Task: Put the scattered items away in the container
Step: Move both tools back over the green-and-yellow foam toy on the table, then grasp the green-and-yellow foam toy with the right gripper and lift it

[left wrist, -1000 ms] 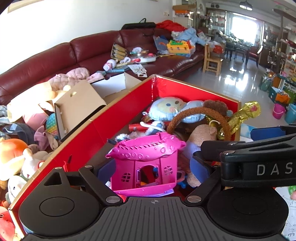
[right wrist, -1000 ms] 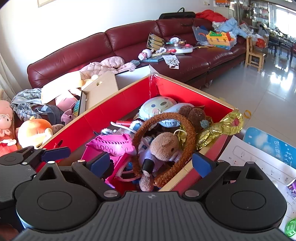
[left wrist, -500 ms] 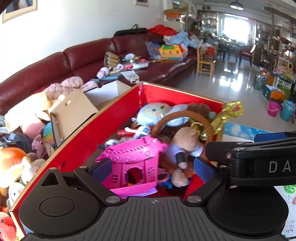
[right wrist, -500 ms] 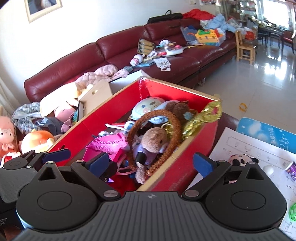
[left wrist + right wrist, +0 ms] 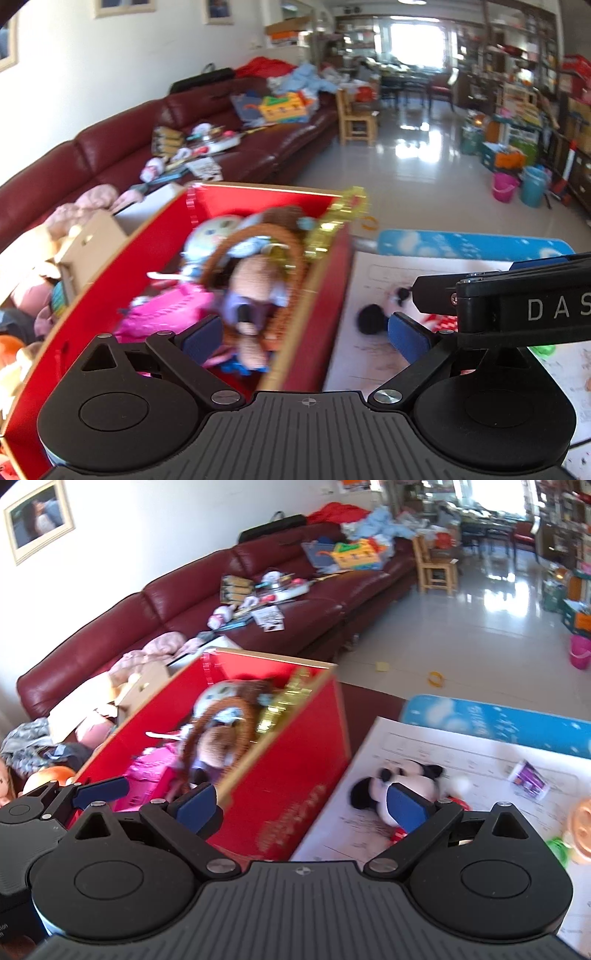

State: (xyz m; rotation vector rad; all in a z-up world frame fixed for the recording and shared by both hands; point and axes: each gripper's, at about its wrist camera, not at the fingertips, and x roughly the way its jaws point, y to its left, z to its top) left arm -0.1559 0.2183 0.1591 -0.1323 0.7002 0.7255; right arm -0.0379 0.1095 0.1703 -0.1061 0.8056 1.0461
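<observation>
The red box point(image 5: 92, 295) point(image 5: 295, 775) is full of toys: a pink toy house point(image 5: 166, 314), a brown plush in a brown ring point(image 5: 255, 280) point(image 5: 218, 742), a gold foil piece point(image 5: 332, 221). A black-and-white plush point(image 5: 402, 779) lies on the white mat point(image 5: 480, 760) right of the box; it is blurred in the left wrist view point(image 5: 373, 317). My left gripper point(image 5: 306, 336) is open and empty over the box's near right wall. My right gripper point(image 5: 301, 805) is open and empty, straddling the box corner and the plush.
A maroon sofa point(image 5: 184, 602) with clutter runs behind the box. A cardboard box point(image 5: 88, 243) and soft toys lie left. A blue mat point(image 5: 498, 720), a small purple packet point(image 5: 528, 779) and an orange toy point(image 5: 580, 827) lie to the right. A wooden chair point(image 5: 354, 118) stands on the tiled floor.
Both grippers have swung right and back from over the box, bringing the white mat and the black-and-white plush into view. Both stay open and empty.
</observation>
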